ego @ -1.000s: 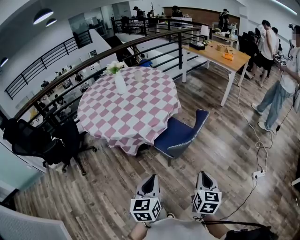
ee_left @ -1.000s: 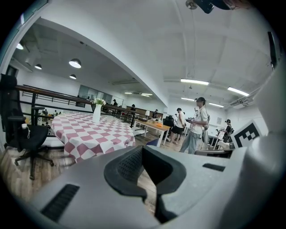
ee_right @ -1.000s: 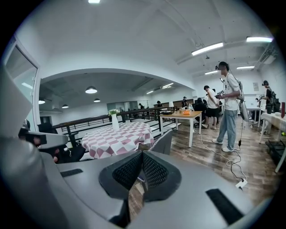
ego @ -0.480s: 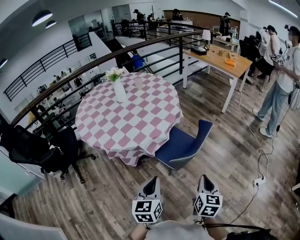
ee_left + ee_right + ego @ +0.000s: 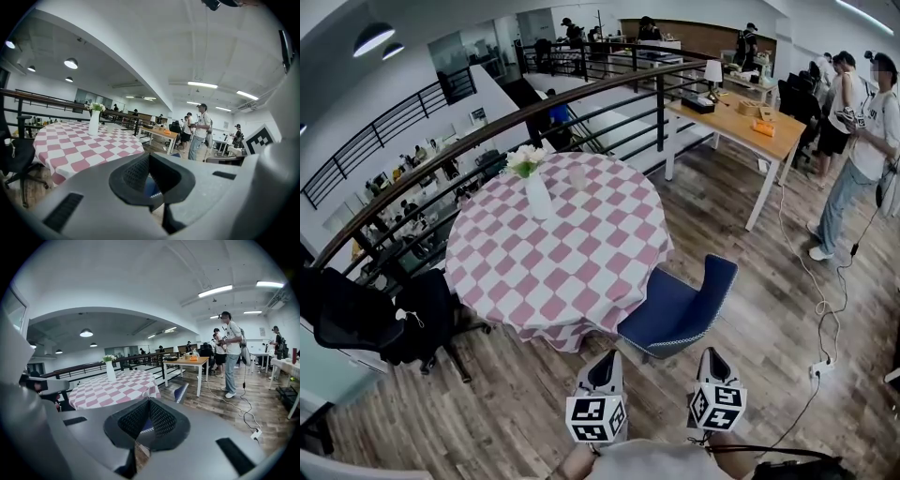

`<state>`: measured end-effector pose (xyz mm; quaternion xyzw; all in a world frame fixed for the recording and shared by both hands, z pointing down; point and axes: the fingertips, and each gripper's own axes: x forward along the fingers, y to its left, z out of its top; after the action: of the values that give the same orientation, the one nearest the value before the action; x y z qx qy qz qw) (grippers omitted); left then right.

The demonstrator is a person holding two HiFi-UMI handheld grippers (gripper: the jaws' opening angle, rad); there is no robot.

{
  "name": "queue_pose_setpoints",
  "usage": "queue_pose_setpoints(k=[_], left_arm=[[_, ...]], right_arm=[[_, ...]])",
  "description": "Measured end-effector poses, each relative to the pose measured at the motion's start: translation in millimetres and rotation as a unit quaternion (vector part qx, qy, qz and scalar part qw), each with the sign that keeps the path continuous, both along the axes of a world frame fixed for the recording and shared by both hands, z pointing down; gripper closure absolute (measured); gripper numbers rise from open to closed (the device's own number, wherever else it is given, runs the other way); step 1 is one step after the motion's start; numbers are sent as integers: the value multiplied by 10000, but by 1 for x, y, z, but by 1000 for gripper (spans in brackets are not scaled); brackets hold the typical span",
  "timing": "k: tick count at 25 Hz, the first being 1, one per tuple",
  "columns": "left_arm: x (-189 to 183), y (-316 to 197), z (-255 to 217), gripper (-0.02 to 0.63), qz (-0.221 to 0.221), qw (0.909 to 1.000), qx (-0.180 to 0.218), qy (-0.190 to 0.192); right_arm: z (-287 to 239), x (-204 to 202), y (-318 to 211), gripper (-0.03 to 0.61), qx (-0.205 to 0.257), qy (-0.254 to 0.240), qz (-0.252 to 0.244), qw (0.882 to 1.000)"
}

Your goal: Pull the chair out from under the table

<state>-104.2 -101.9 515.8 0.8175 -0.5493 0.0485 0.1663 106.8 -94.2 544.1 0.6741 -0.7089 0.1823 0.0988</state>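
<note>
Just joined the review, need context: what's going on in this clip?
A person holds a gripper in each hand. The left tongs and right tongs are both shut and empty, a little short of the blue chair. The chair stands untouched, its seat front at the edge of the round table.

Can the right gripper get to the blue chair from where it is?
Probably yes: only wood floor lies between the right gripper and the blue chair. Its jaws are shut, so they must open first.
</note>
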Motion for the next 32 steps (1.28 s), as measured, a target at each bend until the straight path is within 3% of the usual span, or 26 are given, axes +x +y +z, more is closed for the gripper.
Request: queue_pose_setpoints(k=[19,32], left_arm=[[-48,-130,1,611,288,9995,-65,76],[-35,-176,11,611,751,9968,-194,190]], right_arm=[[-2,-57,-111,560,-127,81,203,9997],[1,-34,-124,560,-231,23,885,9958]])
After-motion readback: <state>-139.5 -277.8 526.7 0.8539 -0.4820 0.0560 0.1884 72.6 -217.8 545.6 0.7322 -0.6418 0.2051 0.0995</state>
